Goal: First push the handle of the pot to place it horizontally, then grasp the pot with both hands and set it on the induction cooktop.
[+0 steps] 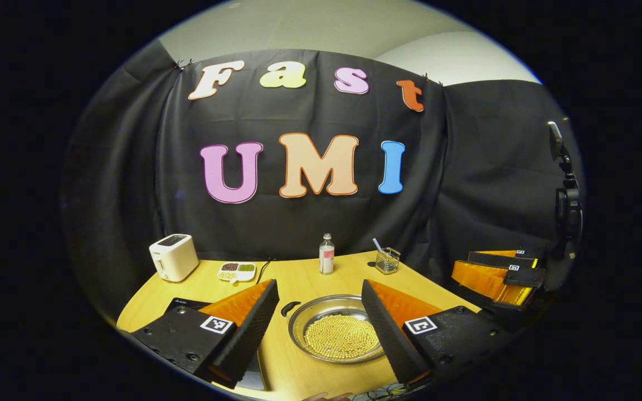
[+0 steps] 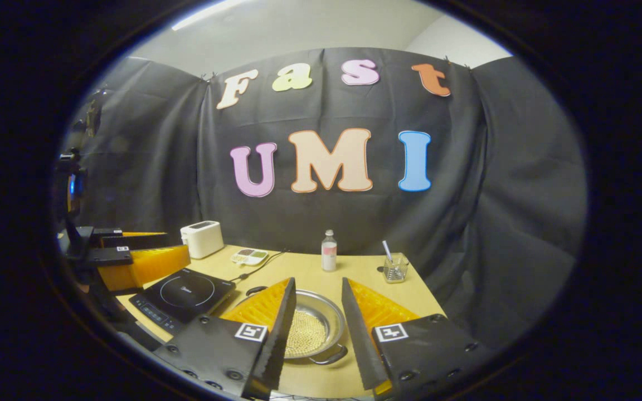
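Note:
The steel pot (image 1: 336, 328) sits on the wooden table, shallow and round, with yellow beads covering its bottom. One black loop handle (image 1: 290, 308) points to the far left, and the other handle (image 2: 329, 356) faces the near right, so the pair lies diagonally. My left gripper (image 1: 319, 285) hovers open above the pot's near side, holding nothing. My right gripper (image 2: 318, 282) is open too, its fingers framing the pot (image 2: 312, 328). The black induction cooktop (image 2: 181, 295) lies left of the pot. My left gripper's orange fingers (image 2: 142, 262) hang over the cooktop's left side.
Along the back of the table stand a white toaster (image 2: 202, 238), a small divided dish of beans (image 2: 249, 256), a little bottle (image 2: 329, 250) and a glass with a straw (image 2: 395, 268). The cooktop's cord (image 2: 259, 266) runs toward the dish. A camera stand (image 1: 566, 200) rises at the right.

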### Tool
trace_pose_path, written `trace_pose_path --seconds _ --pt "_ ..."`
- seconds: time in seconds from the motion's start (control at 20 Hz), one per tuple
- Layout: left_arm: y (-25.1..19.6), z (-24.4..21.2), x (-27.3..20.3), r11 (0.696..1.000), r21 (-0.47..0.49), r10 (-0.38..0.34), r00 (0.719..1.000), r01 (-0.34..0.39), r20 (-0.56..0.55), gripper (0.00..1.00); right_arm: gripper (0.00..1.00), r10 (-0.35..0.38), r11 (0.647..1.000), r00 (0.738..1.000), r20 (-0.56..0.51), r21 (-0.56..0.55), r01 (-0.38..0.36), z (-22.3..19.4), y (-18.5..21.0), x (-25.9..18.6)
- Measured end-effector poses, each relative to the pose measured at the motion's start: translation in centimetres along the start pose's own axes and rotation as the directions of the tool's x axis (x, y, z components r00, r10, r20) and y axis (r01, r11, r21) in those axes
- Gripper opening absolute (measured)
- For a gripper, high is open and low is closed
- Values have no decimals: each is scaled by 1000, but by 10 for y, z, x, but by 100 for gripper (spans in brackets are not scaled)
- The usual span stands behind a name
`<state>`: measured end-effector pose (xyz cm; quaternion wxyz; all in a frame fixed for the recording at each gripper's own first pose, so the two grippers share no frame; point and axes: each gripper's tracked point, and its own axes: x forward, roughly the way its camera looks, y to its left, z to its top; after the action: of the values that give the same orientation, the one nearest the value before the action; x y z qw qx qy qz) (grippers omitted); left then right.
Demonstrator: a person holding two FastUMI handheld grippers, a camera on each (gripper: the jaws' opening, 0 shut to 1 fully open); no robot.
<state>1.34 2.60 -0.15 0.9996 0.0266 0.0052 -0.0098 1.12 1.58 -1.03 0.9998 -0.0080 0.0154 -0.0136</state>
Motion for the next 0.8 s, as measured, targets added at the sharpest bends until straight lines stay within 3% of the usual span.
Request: trace_pose_path --seconds 0.15,0.3,0.45,0.7,0.8 --pt "-3 -2 1 1000 -11 -2 1000 2 -6 96 48 -2 1000 1000 -6 0 2 -2 -3 -1" --pt "-4 -1 0 1000 -10 -1 1000 1 -5 96 53 -17 1000 1000 -9 1 17 -7 -10 7" --pt "-4 -1 -1 1000 -11 0 1000 0 -4 96 11 -31 1000 1000 -4 2 31 1 -14 -4" --pt "-2 0 -6 1000 -8 -3 1000 3 -6 96 12 -30 1000 999 -20 -6 30 -7 -9 -5" --pt "0 -1 -10 1000 -8 -10 1000 10 -5 96 5 -51 999 999 4 -14 51 2 -13 -8"
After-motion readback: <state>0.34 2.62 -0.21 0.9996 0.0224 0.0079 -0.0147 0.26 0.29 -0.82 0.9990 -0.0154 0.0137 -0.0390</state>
